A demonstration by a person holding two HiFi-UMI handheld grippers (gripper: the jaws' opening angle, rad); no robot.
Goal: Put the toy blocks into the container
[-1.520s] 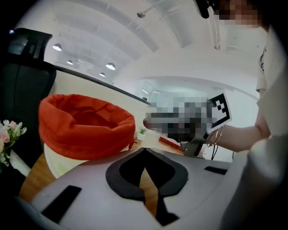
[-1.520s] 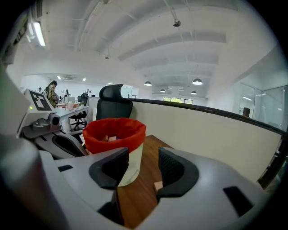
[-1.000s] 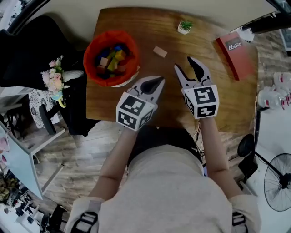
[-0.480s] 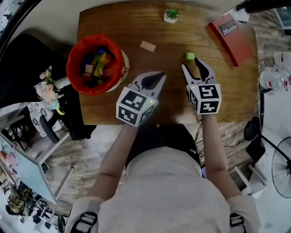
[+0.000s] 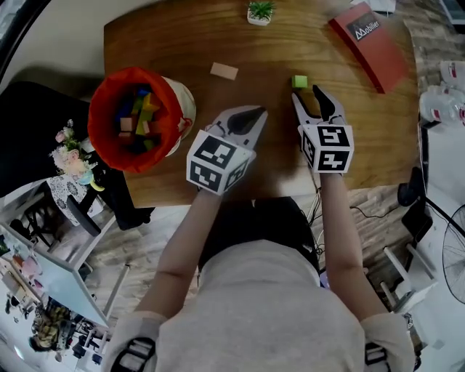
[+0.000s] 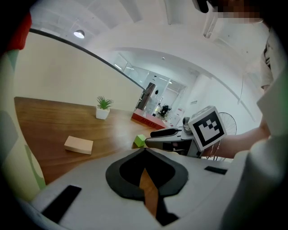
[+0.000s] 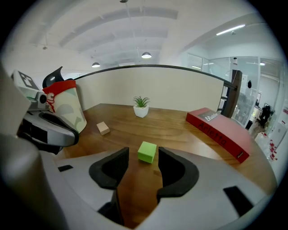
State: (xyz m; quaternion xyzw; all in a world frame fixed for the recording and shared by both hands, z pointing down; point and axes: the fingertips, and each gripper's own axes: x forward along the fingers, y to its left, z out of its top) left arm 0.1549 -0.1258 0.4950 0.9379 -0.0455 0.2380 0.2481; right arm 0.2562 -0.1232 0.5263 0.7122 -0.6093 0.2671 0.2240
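At the near edge of the brown wooden table top (image 5: pixel 182 43), the left gripper (image 5: pixel 251 116) is held by the person's left hand with its jaws brought together at the tips. Only a narrow sliver of wood is seen behind the closed tips in the left gripper view, and nothing is gripped or touched. Beside it, the right gripper (image 5: pixel 309 98) is held with its jaws set moderately apart, neither wide nor narrow, and it is angled downward toward the table. Nothing is clamped between its black pads (image 7: pixel 173 168). The small green toy cube (image 5: pixel 299 81) rests on the table just ahead of the right gripper's jaw tips. In the right gripper view the cube (image 7: pixel 147 151) is seen in line with the gap, and clear space is left on both sides, so no pad is in contact with it. Farther out and to the left, the flat tan rectangular toy block (image 5: pixel 224 70) lies alone on the wood, well apart from both grippers. At the left edge of the table, the round container with a red fabric lining and a pale outer wall (image 5: pixel 102 138) stands upright. Assorted coloured toy blocks (image 5: pixel 138 116) are already held inside it. At the far edge, a small green potted plant in a white pot (image 5: pixel 259 11) is placed. A red hardback book (image 5: pixel 370 43) lies flat toward the far right corner.
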